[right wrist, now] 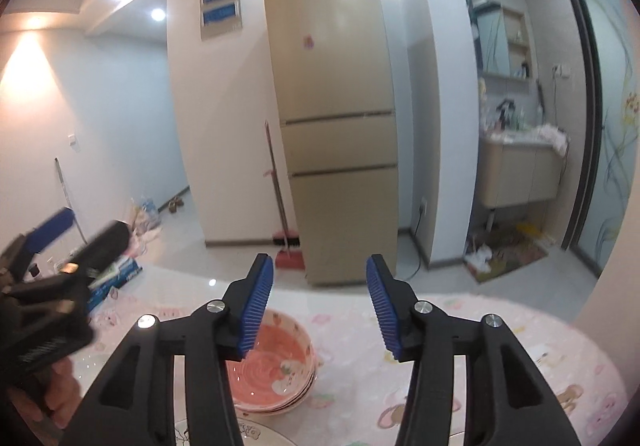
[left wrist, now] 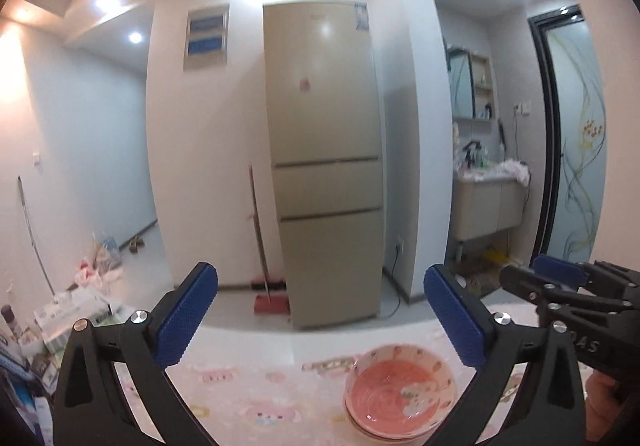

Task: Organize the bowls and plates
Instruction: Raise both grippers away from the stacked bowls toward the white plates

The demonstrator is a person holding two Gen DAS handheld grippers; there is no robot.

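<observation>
A stack of pink bowls [left wrist: 400, 402] with a strawberry pattern stands on the table; it also shows in the right wrist view [right wrist: 276, 370]. My left gripper [left wrist: 320, 318] is open and empty, raised above the table, with the bowls low between its fingers toward the right one. My right gripper [right wrist: 320, 306] is open and empty, just right of the bowls; its left finger overlaps the stack. A white patterned plate [right wrist: 248, 432] peeks out at the bottom edge under the right gripper. Each gripper shows in the other's view: the right gripper [left wrist: 568, 286] and the left gripper [right wrist: 60, 266].
The table has a pink cartoon tablecloth [right wrist: 460, 346] and a rounded far edge. Boxes and clutter [left wrist: 72, 310] lie at the table's left. Beyond stand a beige fridge [left wrist: 324, 166], a red broom [left wrist: 268, 298] and a bathroom vanity [left wrist: 488, 202].
</observation>
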